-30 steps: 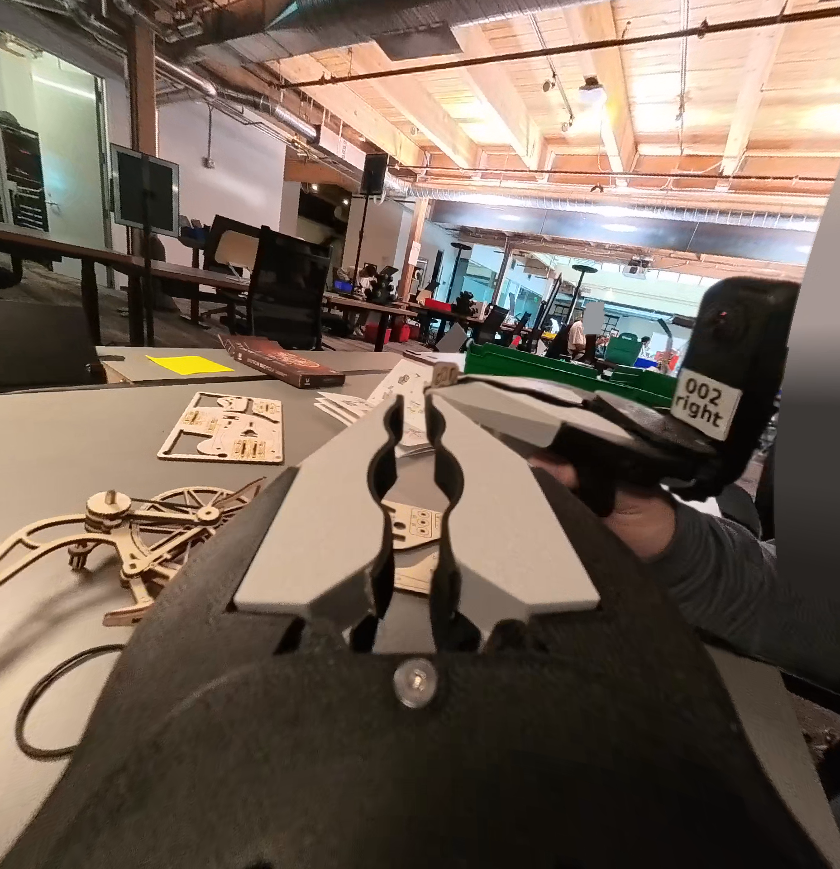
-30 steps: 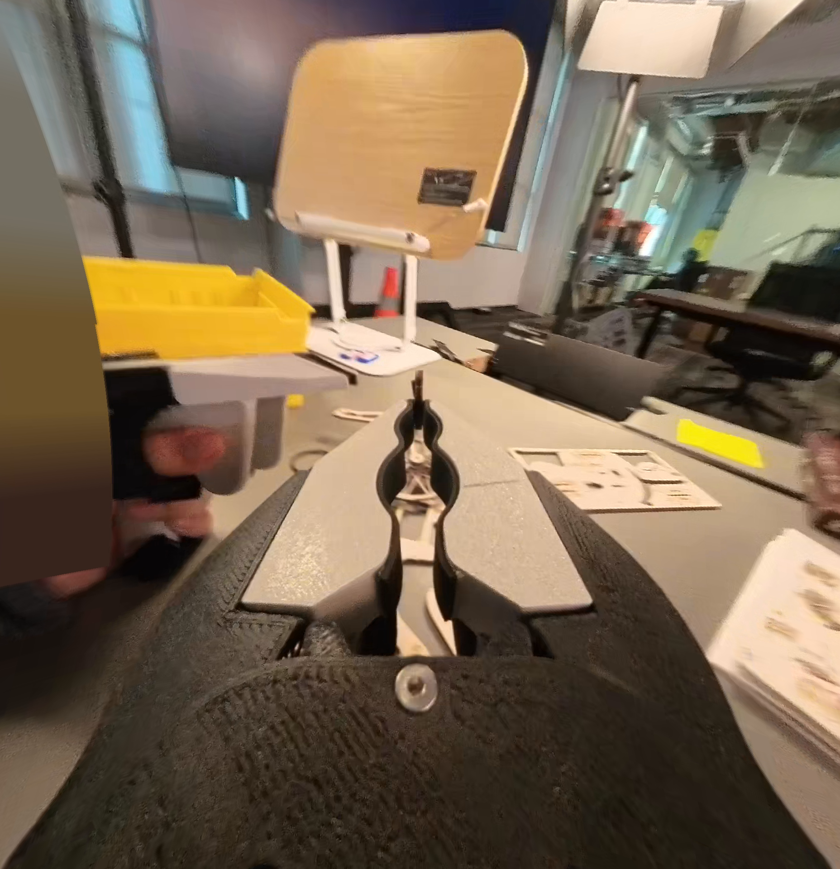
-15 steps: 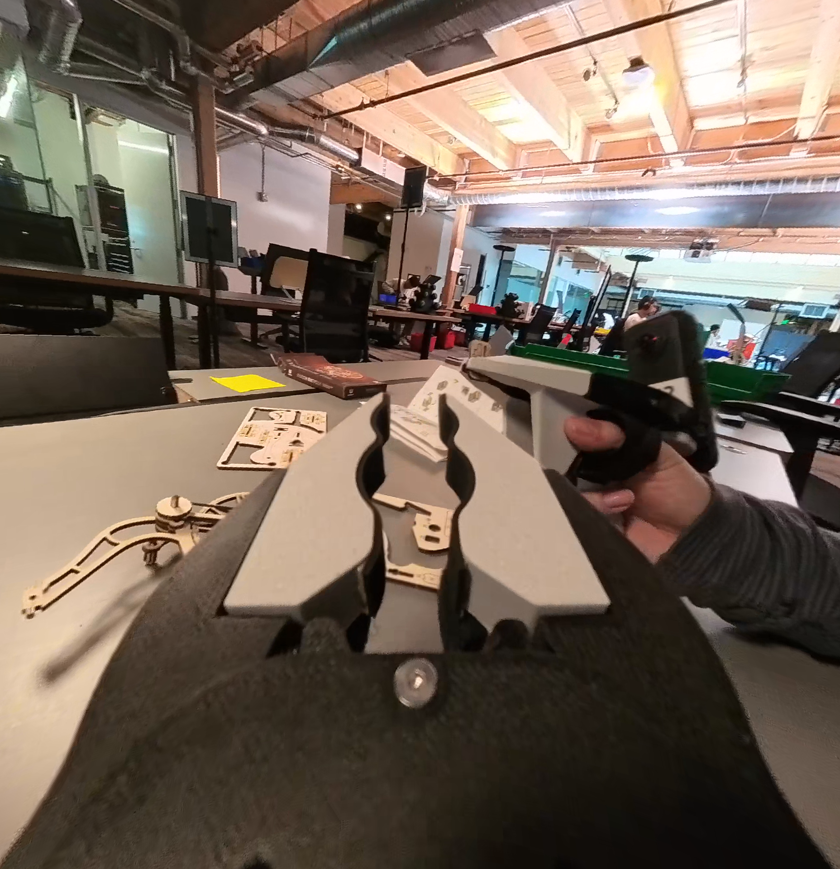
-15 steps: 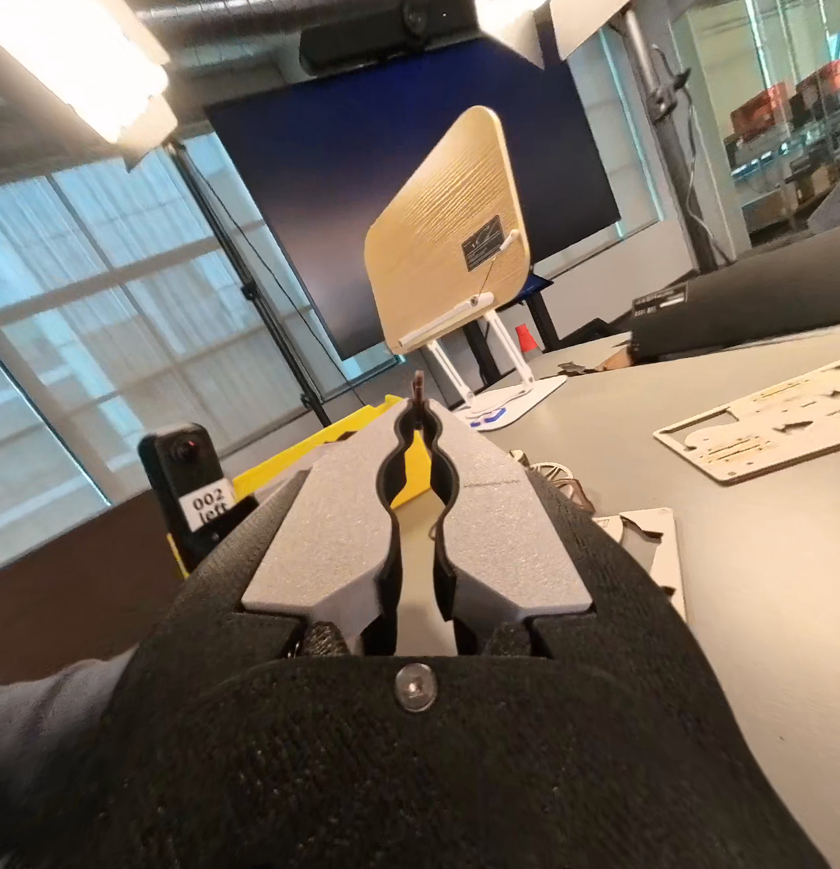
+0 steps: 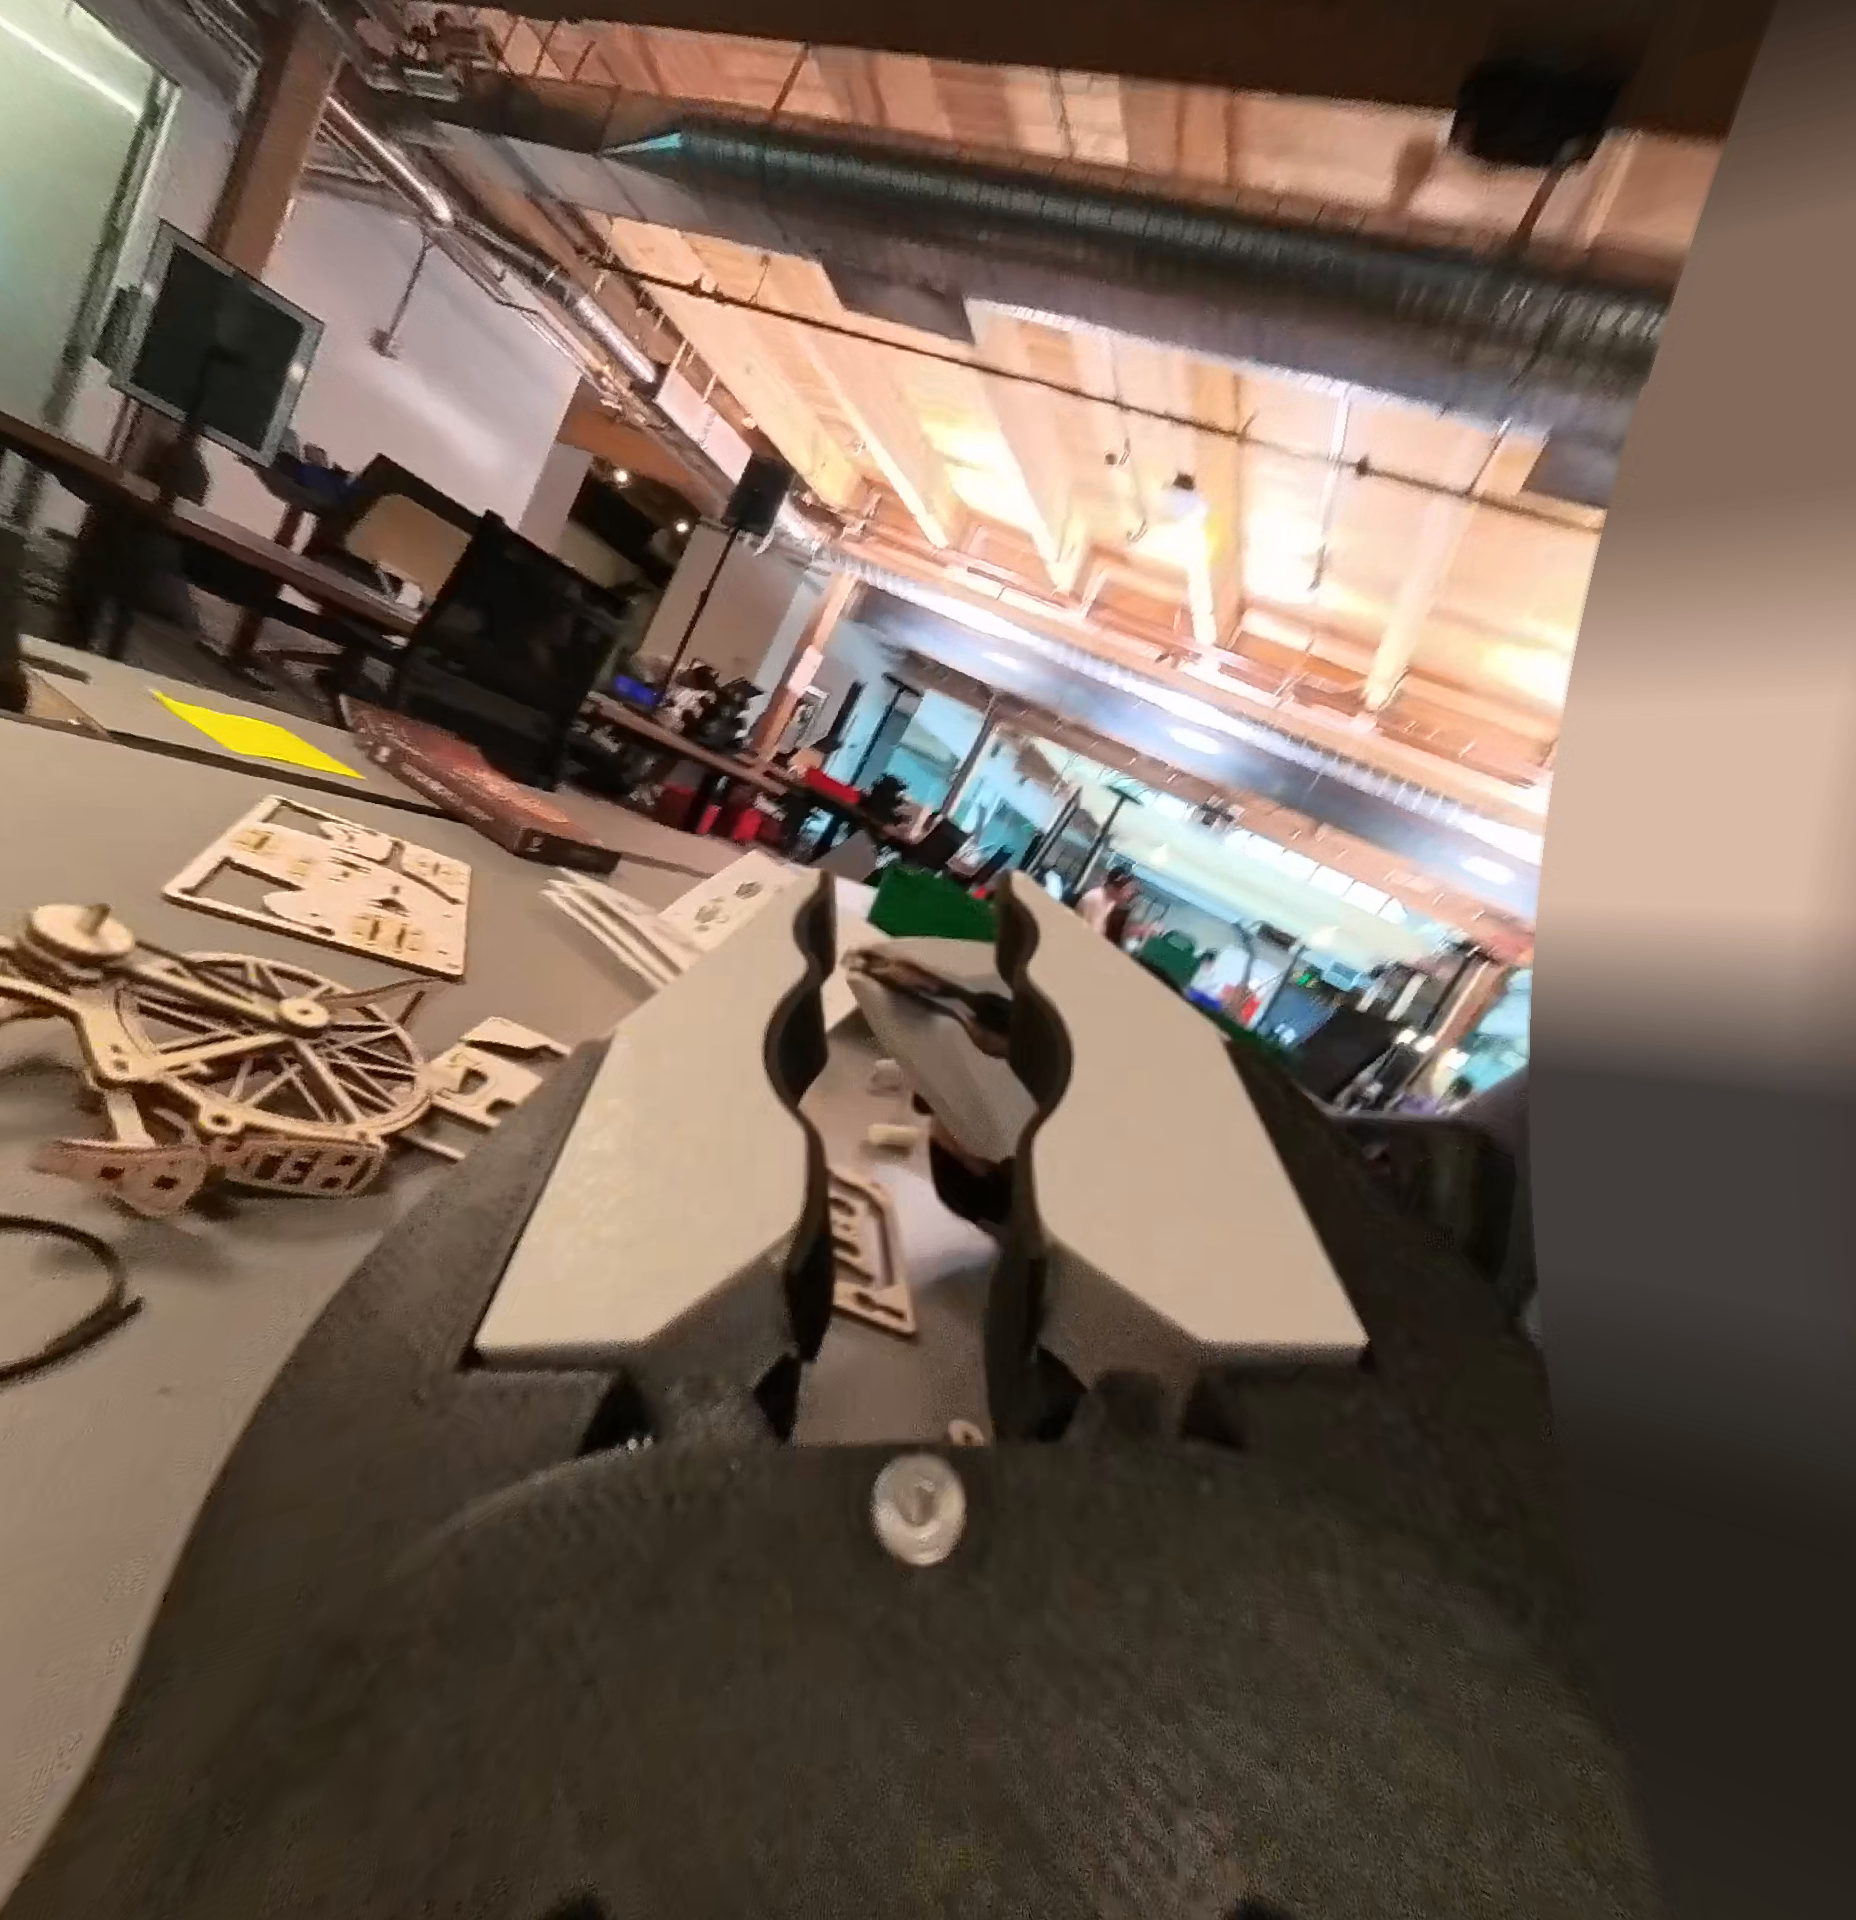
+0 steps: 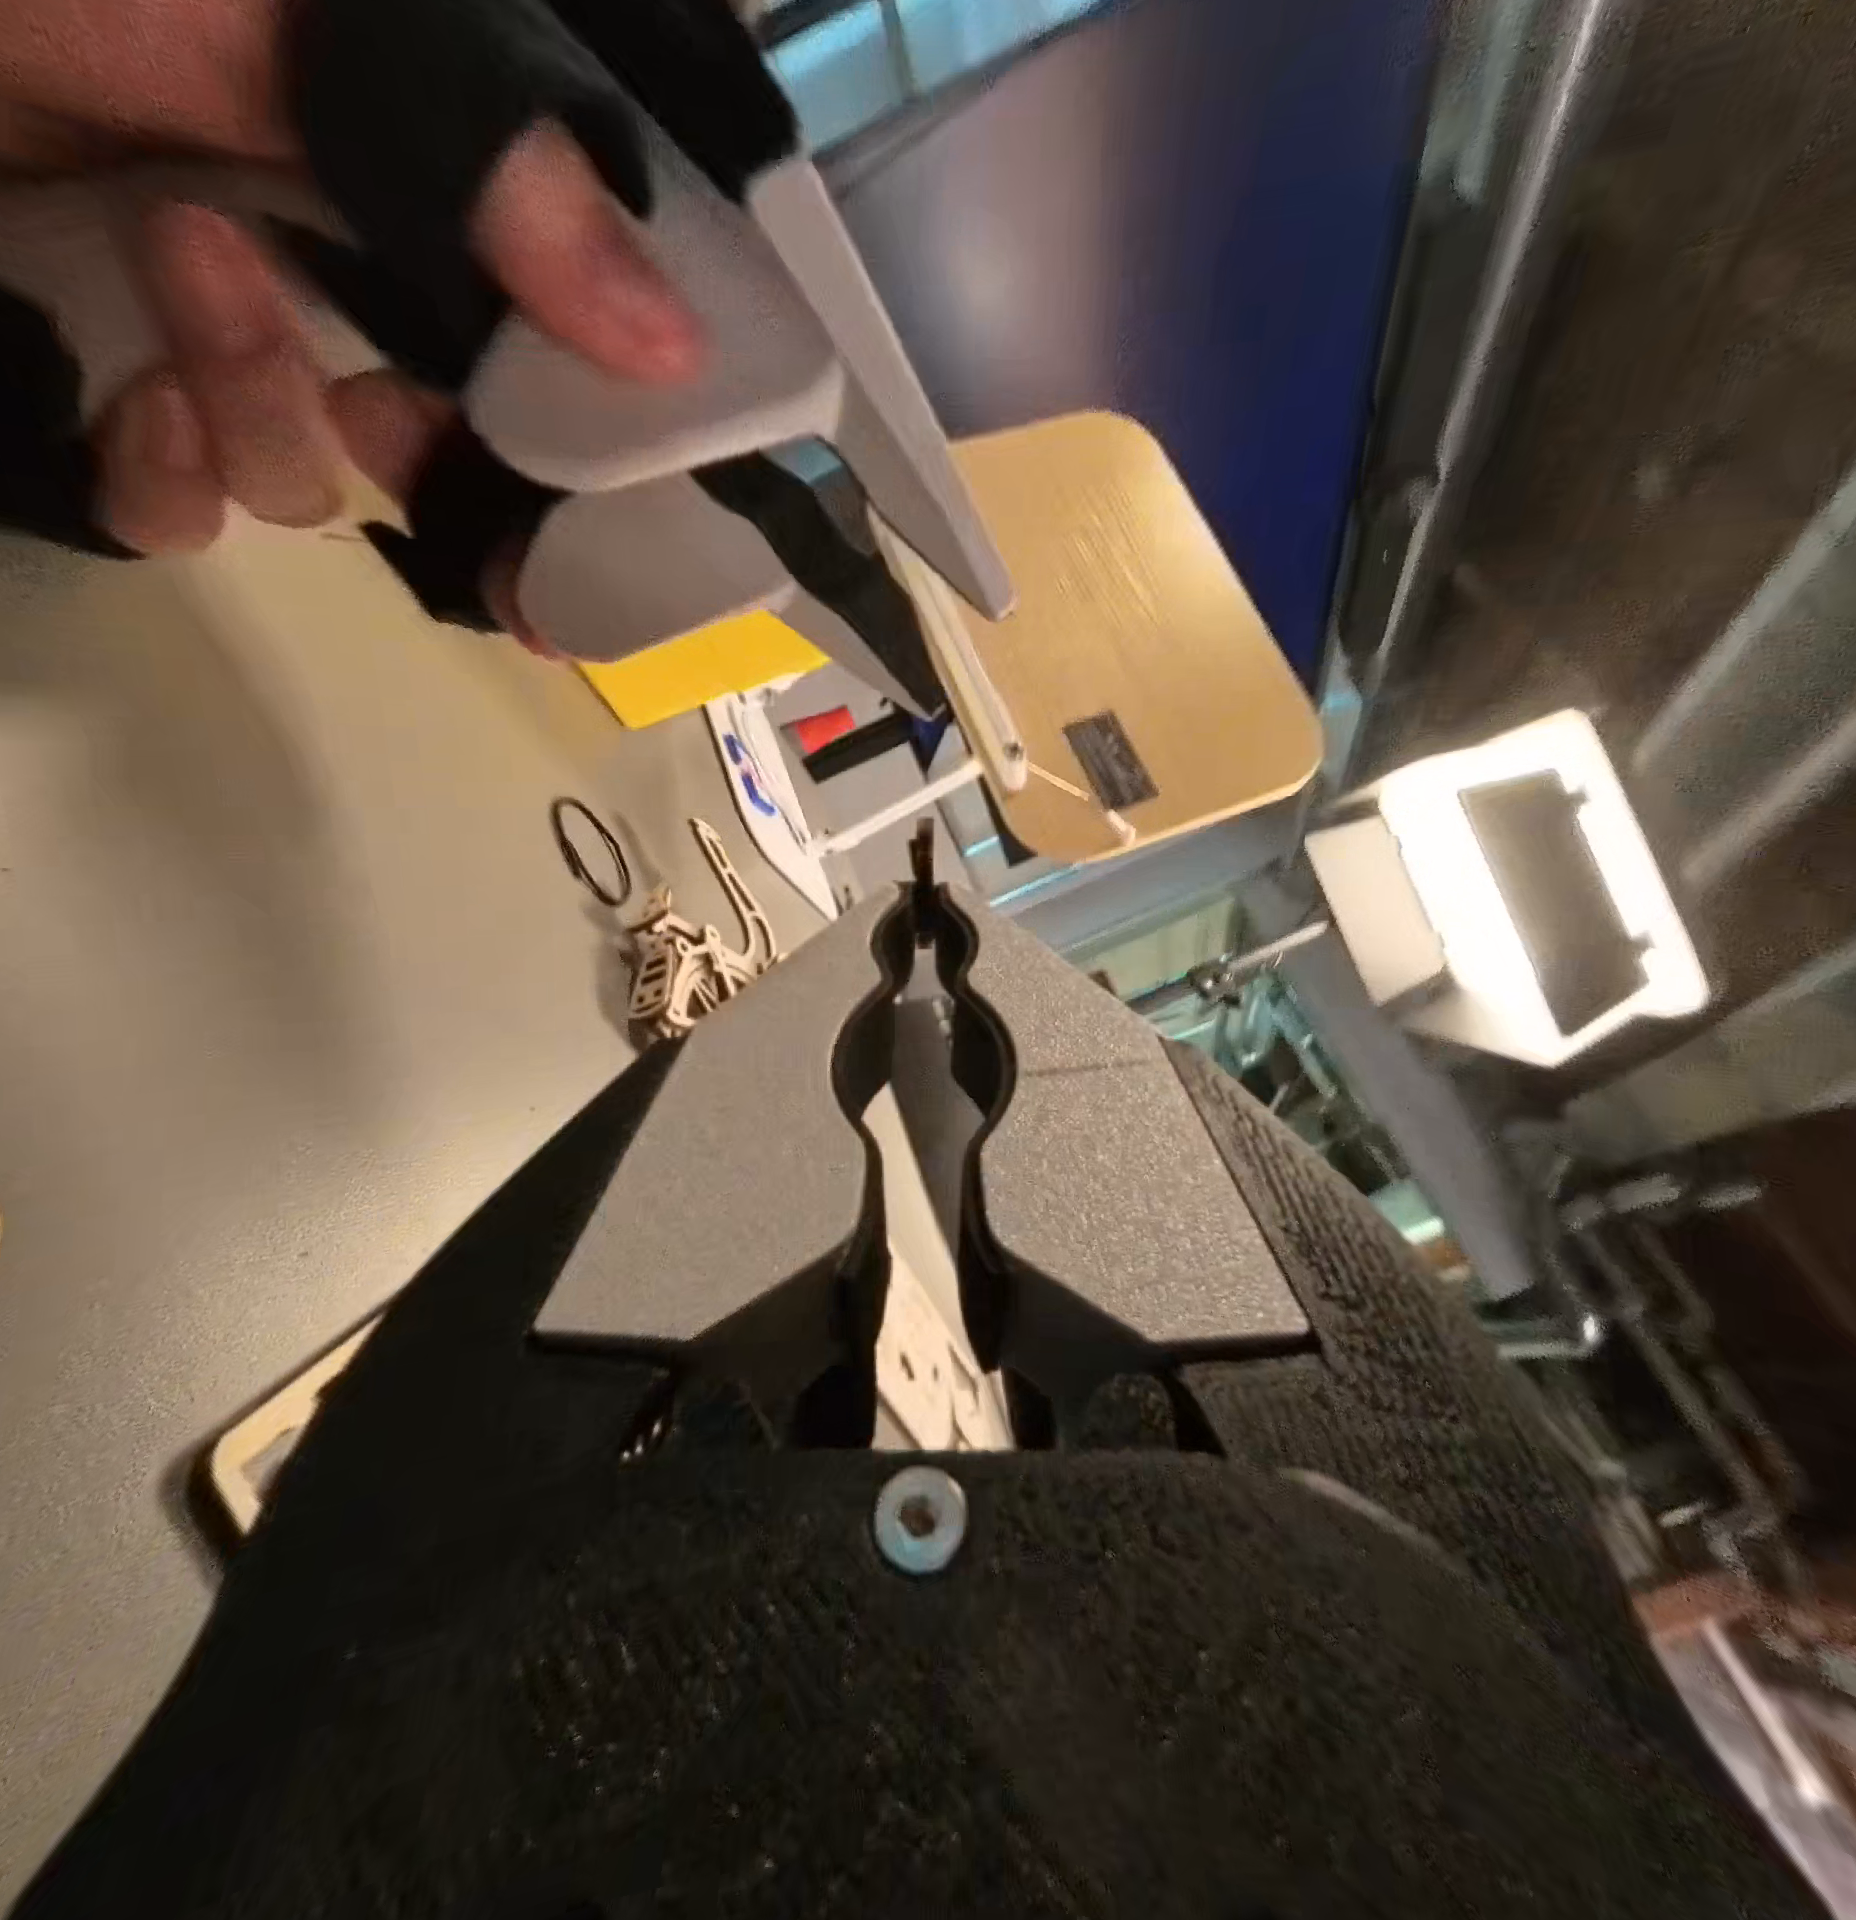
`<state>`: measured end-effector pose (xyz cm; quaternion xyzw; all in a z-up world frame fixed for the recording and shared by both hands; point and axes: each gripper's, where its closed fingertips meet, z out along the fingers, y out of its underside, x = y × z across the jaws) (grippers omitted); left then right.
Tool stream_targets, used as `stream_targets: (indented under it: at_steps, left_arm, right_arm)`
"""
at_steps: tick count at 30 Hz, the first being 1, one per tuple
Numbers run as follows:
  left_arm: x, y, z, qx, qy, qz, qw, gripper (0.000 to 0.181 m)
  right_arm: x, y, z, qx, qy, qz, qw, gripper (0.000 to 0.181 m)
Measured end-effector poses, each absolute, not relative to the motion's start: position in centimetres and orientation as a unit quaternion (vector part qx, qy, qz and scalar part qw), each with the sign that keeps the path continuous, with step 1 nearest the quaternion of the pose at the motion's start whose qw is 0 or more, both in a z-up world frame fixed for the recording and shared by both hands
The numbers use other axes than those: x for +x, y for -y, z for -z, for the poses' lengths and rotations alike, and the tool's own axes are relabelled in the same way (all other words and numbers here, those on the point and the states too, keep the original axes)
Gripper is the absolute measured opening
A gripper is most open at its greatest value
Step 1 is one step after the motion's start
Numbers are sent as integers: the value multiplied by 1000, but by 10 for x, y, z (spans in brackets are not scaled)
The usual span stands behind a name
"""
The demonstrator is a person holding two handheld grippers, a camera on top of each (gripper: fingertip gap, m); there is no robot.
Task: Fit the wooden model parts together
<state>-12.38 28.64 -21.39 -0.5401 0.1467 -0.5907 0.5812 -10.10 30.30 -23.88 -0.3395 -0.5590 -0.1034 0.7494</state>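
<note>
My left gripper (image 5: pixel 916 902) is open and empty, held low over the grey table (image 5: pixel 124 1507). The right gripper's fingers (image 5: pixel 934 1049) show through its gap, just ahead. A part-built wooden model with a spoked wheel (image 5: pixel 207 1049) stands on the table to the left. A loose flat wooden part (image 5: pixel 867 1247) lies under the gap. My right gripper (image 6: pixel 922 902) is rolled on its side and shut on a small thin wooden piece (image 6: pixel 922 860) that sticks out of its tips. The model also shows in the right wrist view (image 6: pixel 685 966), beyond the tips. The left gripper's fingers (image 6: pixel 882 416) and a gloved hand (image 6: pixel 228 343) are close above it.
A punched wooden sheet (image 5: pixel 332 894), a paper stack (image 5: pixel 633 925), a brown box (image 5: pixel 488 790) and a yellow sheet (image 5: pixel 249 727) lie farther back. A black rubber band (image 5: pixel 51 1299) lies at the left. A wooden board on a stand (image 6: pixel 1132 634) and a yellow bin (image 6: pixel 695 665) stand beyond. About 4 cm separates my left fingertips from my right.
My left gripper has opened wider and swung toward the model. My right gripper has rolled onto its side and come close in front of the left one, still shut on the small piece.
</note>
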Motion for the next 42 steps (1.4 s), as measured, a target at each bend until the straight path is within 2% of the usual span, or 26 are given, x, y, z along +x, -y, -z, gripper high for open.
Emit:
stream_targets:
  at_steps: [5, 11, 19, 25, 28, 42]
  left_arm:
    - [-136, -289, 212, -540, -119, 578, 601, 30]
    - [-109, -273, 217, -555, -208, 556, 583, 29]
    - [-98, -267, 226, -576, -312, 339, 675, 28]
    - [-88, -270, 237, -597, -334, 335, 648, 22]
    - [-90, -271, 238, -600, -332, 331, 648, 14]
    - [-88, -275, 244, -604, -356, 263, 663, 12]
  right_arm:
    - [-108, -287, 238, -297, 579, 106, 752, 0]
    - [-113, -281, 240, -272, 592, 106, 751, 0]
    - [-103, -291, 240, -266, 592, 128, 750, 0]
    - [-107, -280, 243, -239, 605, 112, 751, 0]
    - [-106, -281, 242, -240, 602, 116, 752, 0]
    - [-105, -285, 244, -248, 603, 124, 748, 0]
